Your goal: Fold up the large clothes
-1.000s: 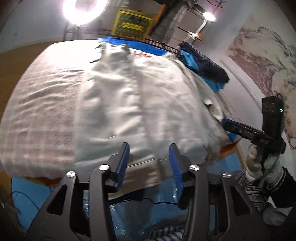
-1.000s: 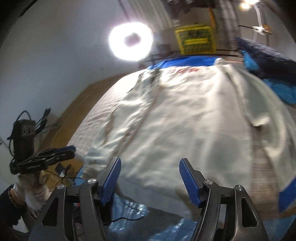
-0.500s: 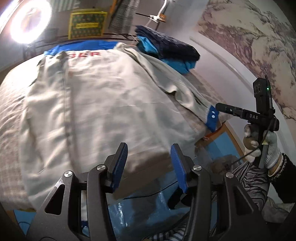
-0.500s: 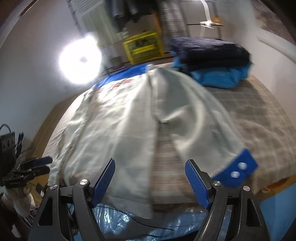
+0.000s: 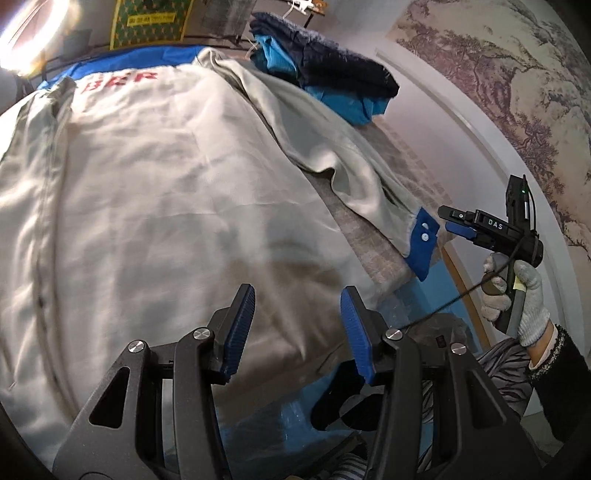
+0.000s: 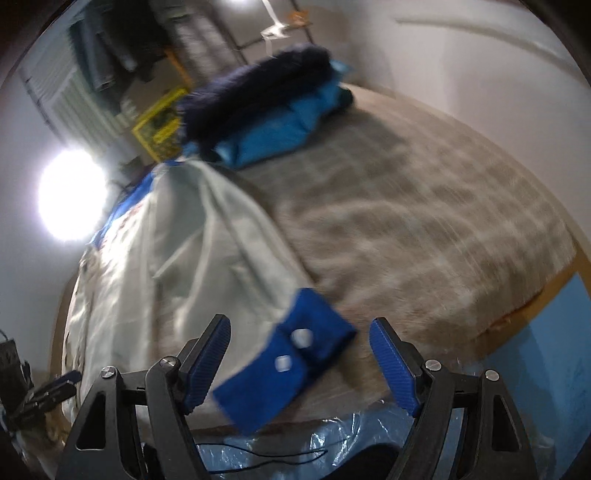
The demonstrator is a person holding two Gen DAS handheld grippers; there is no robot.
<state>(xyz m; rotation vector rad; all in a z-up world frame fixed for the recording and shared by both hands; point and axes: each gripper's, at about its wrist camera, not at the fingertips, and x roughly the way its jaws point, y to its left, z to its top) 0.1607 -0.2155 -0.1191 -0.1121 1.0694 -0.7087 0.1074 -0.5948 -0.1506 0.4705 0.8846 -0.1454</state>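
Observation:
A large pale grey jacket (image 5: 166,184) lies back-up on the bed, with red letters and a blue collar at the far end. Its right sleeve (image 5: 332,147) runs down to a blue cuff (image 5: 421,243) with two snaps. My left gripper (image 5: 297,295) hovers open over the jacket's near hem, with nothing between its pads. My right gripper (image 6: 300,323) stands wide open just above the blue cuff (image 6: 291,362), which shows between its fingers without being pinched. The left wrist view shows the right gripper (image 5: 454,221) in a gloved hand beside the cuff.
A stack of folded dark blue and light blue clothes (image 6: 266,110) sits at the far right of the plaid bed cover (image 6: 424,221). A ring light (image 6: 70,195) and a yellow crate (image 5: 151,22) stand behind the bed. A painted wall (image 5: 517,92) runs along the right side.
Both grippers have swung to the right along the bed's near edge. The right one went from the jacket's hem to the blue cuff and its jaws widened. The left one's jaws kept their gap.

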